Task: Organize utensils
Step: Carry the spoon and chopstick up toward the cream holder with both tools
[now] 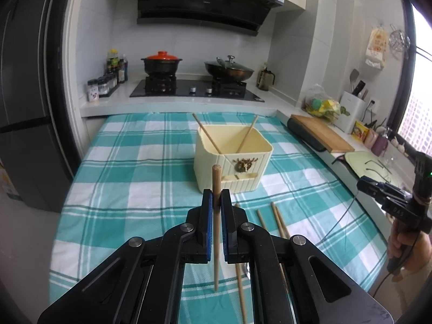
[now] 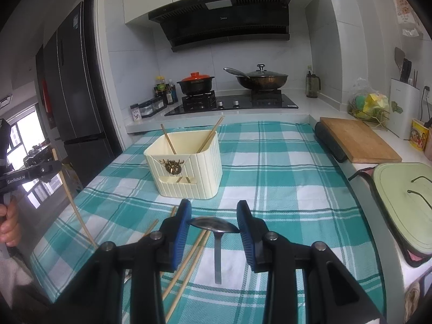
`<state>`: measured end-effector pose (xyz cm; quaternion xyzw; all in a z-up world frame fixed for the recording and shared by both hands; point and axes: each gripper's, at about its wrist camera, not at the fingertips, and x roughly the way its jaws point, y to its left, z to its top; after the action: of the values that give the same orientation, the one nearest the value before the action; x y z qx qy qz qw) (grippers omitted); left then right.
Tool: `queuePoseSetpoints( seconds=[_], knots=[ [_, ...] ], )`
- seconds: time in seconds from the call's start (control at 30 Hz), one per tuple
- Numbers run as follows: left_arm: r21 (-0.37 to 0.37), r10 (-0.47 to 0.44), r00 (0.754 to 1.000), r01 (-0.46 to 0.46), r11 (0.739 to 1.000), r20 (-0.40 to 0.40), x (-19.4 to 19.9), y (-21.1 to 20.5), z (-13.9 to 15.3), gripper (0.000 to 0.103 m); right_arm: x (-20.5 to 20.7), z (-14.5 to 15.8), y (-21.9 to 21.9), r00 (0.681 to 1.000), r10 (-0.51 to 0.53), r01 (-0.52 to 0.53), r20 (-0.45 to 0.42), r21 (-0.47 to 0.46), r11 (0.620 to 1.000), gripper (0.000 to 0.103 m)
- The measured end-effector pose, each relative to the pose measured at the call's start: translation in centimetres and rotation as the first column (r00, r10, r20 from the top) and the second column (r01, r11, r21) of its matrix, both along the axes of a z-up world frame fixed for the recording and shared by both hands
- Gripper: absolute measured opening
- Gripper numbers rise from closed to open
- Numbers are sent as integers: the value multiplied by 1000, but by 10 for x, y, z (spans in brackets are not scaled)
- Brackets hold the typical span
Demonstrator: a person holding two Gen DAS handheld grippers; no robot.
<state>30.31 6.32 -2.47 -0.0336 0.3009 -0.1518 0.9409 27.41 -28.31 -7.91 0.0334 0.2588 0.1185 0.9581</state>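
Looks like we're mid-way through the sorting: the cream holder box (image 1: 233, 156) already has two chopsticks leaning in it, crossed against opposite walls, and the left claw (image 1: 216, 198) is pinched narrow on a third chopstick (image 1: 216, 229), holding it nearly upright in the air on the near side of the box

Next move for that one, I'd guess, is to carry it forward over the box rim and drop it in tip first. It needs to clear the front wall, so a bit of lift before letting go

The right claw (image 2: 214, 217) is spread wide and sits low, just in front of the box, with the bowl of a metal spoon (image 2: 216, 228) right between the blue pads (image 2: 183, 232). Can't tell if the pads touch it yet, seems not closed on it. The spoon lies flat on the checked cloth surface (image 2: 283, 189), handle pointing back toward the camera

More loose chopsticks (image 2: 189, 259) lie on the cloth near the box, left of the spoon, so there's plenty still to go
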Motion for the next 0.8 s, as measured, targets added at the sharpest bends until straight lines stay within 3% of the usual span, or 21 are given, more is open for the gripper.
queuePoseSetpoints(
  seconds=[0.4,0.67,0.8],
  knots=[
    [-52,-19,1000,20,998,22,33,-4,47,4,38,47,14,999,44,-45,20,29,999,35],
    [-85,-2,995,11,996,103,96,-16,117,4,103,117,38,993,90,-92,74,24,995,35],
    [-93,18,991,-5,996,136,137,-23,133,4,145,142,51,989,101,-104,109,20,994,35]
  ],
)
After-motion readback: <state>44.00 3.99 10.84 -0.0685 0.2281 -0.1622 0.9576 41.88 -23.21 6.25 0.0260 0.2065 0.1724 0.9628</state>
